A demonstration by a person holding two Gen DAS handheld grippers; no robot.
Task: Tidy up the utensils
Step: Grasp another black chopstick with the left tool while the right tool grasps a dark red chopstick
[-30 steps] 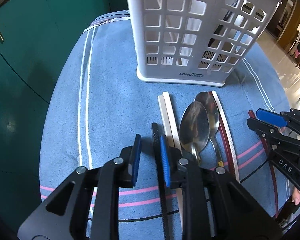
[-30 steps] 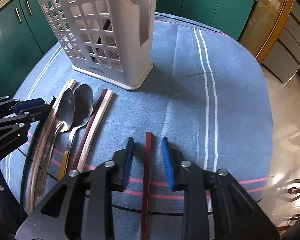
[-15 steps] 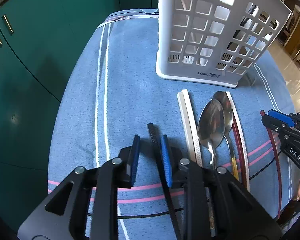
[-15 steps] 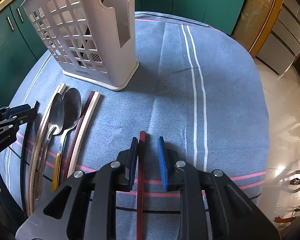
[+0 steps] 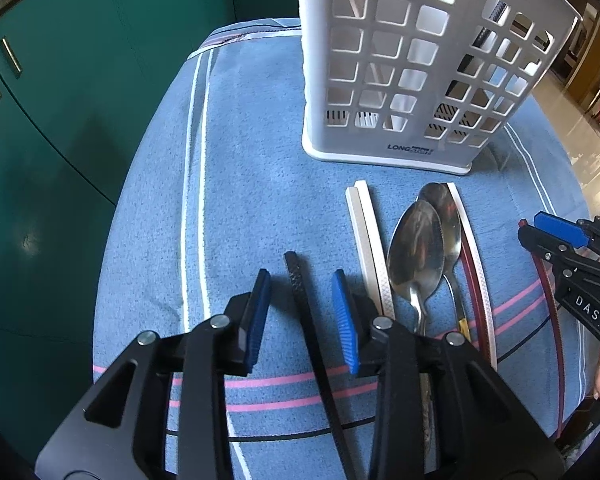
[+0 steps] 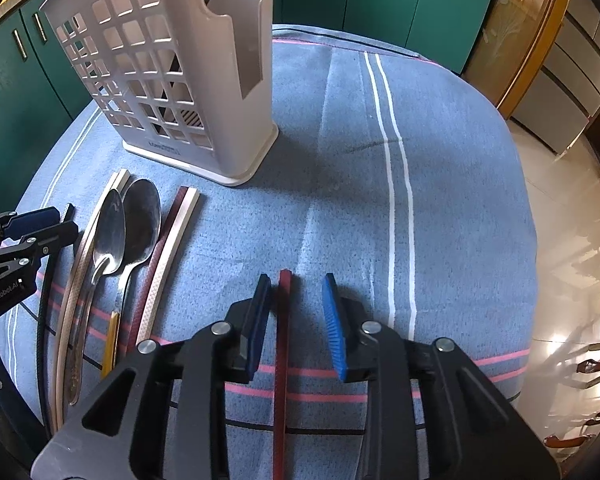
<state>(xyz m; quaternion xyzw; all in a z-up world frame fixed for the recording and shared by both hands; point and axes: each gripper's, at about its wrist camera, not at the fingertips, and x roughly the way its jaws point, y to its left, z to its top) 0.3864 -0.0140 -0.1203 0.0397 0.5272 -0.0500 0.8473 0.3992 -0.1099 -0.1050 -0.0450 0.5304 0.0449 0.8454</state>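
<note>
A white lattice utensil holder (image 5: 416, 64) stands at the back of the blue cloth; it also shows in the right wrist view (image 6: 172, 76). My left gripper (image 5: 302, 300) is open, and a black chopstick (image 5: 300, 292) lies on the cloth between its pads. My right gripper (image 6: 296, 304) is open, and a dark red chopstick (image 6: 284, 320) lies between its pads, close to the left one. Between the two lie white chopsticks (image 5: 368, 236), two steel spoons (image 5: 420, 240) and a red-and-white chopstick pair (image 5: 474, 264).
The blue striped cloth (image 6: 380, 184) covers a round table. Green cabinets (image 5: 60, 120) stand beyond its left and far edges. A tiled floor (image 6: 572, 208) lies to the right. My right gripper shows at the right edge of the left wrist view (image 5: 572, 256).
Both grippers had narrowed around their chopsticks half a second ago and are now opened wide. The black chopstick has shifted left, away from the white pair. Both chopsticks lie on the cloth.
</note>
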